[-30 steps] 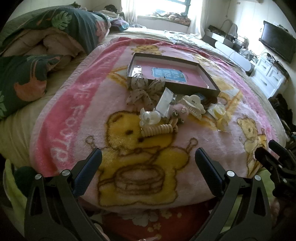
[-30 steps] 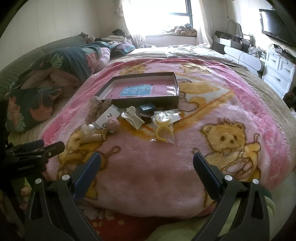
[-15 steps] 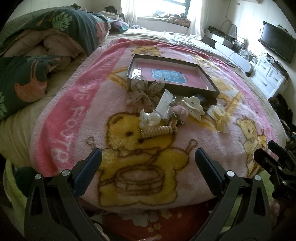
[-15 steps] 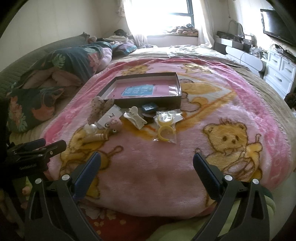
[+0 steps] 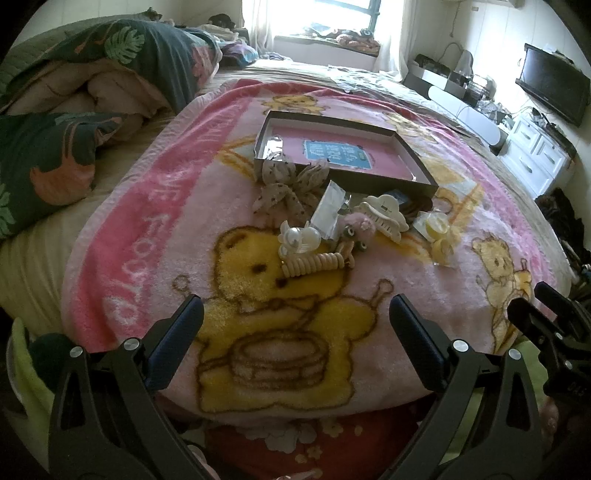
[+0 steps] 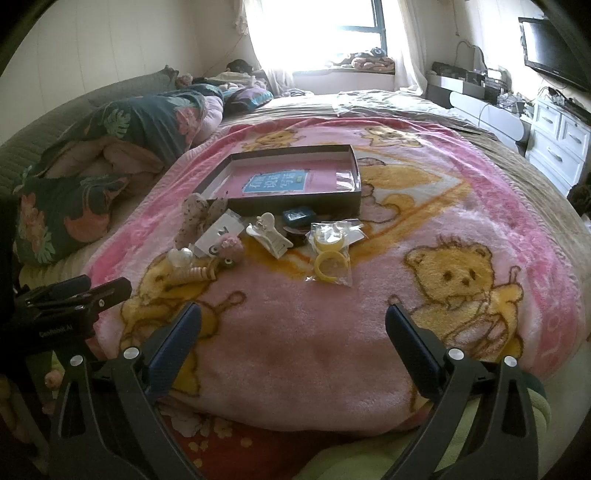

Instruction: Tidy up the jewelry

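A shallow dark box with a pink floor lies on the pink bear blanket. In front of it sits a heap of trinkets: a spotted fabric bow, a pearl clip, a beige bead bracelet, a pink fuzzy piece, a cream claw clip, a small teal case and yellow rings in a clear bag. My left gripper and right gripper both hover open and empty at the blanket's near edge, well short of the heap.
A folded floral duvet is piled to the left. White drawers and a wall television stand on the right, a bright window at the back. The other gripper shows at each view's side.
Both views have drifted slightly; the box and heap sit a little lower in frame. Both grippers stay open and nothing on the blanket has moved.
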